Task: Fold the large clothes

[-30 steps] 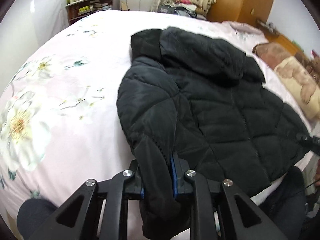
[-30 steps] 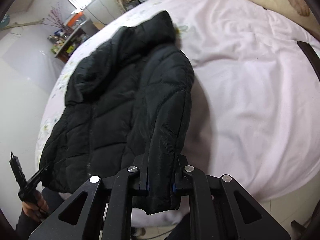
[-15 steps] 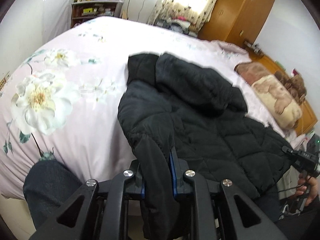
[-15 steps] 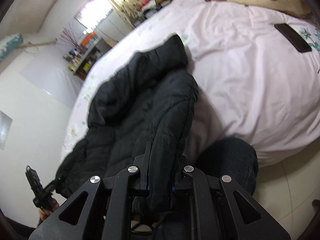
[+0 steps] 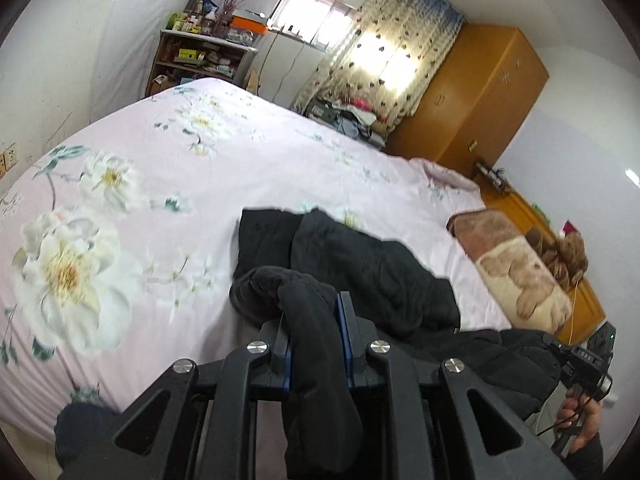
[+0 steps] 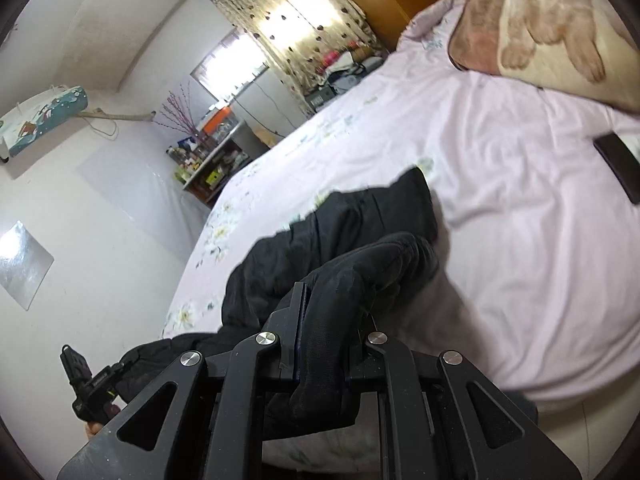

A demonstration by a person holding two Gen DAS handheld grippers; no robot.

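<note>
A black quilted puffer jacket (image 5: pixel 360 264) lies on the pink floral bed (image 5: pixel 120 200), its hood end farthest from me. My left gripper (image 5: pixel 314 312) is shut on the cuff of one black sleeve, lifted above the bed's near edge. In the right wrist view the same jacket (image 6: pixel 332 228) stretches away, and my right gripper (image 6: pixel 328 312) is shut on the other sleeve's cuff, also raised. The lower hem of the jacket hangs slack between the two grippers. The other gripper shows at each view's edge, held by a hand (image 5: pixel 584 416).
A teddy-print pillow (image 5: pixel 516 276) and a plush bear (image 5: pixel 568 252) lie at the bed's head. A dark phone (image 6: pixel 620 168) rests on the sheet right of the jacket. A shelf (image 5: pixel 196 60), curtains and a wooden wardrobe (image 5: pixel 480 96) stand beyond the bed. A dark trouser knee (image 5: pixel 84 428) is near the bed edge.
Both grippers have risen and tilted up with the sleeve cuffs in them. The sleeves and lower jacket have lifted off the bed, and the jacket now looks shorter and bunched.
</note>
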